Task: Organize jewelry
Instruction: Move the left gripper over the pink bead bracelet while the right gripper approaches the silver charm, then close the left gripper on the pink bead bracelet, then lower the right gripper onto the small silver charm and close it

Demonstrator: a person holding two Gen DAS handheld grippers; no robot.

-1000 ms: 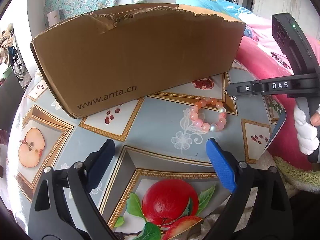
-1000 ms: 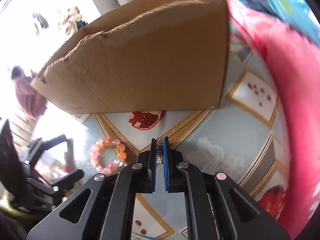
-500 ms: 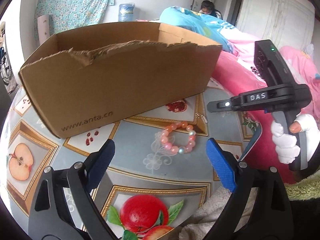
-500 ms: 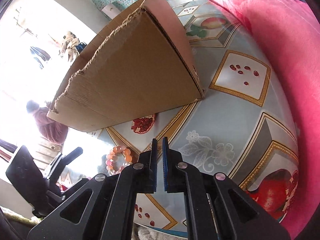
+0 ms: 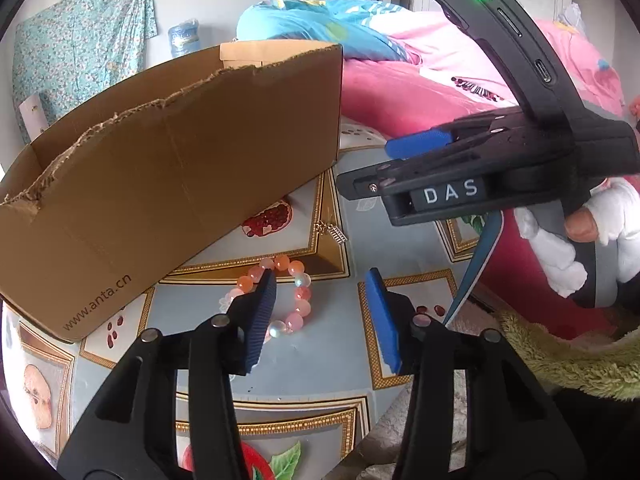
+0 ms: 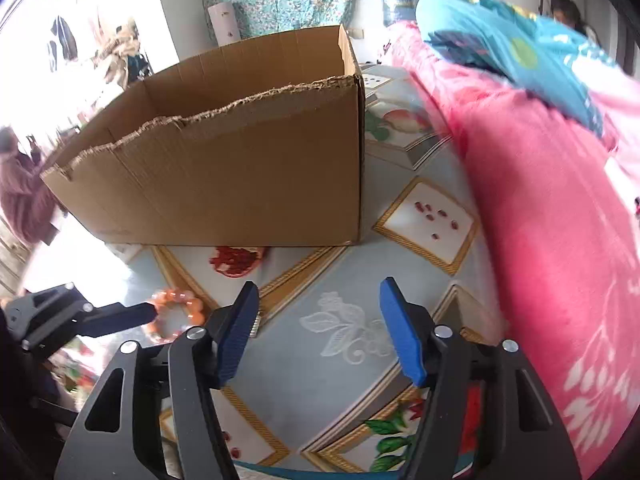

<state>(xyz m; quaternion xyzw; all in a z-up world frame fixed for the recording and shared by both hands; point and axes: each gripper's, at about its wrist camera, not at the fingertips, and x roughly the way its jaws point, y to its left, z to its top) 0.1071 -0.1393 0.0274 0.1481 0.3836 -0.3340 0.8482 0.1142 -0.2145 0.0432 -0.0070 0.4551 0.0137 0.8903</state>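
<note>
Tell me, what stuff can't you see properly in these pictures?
- Inside the cardboard box: both views, its torn front wall hides the bottom.
- Bead bracelet: left wrist view, a left gripper finger covers part of it; right wrist view, glare washes it out.
- Small metal charm: left wrist view, too small to read; right wrist view, mostly behind a right gripper finger.
</note>
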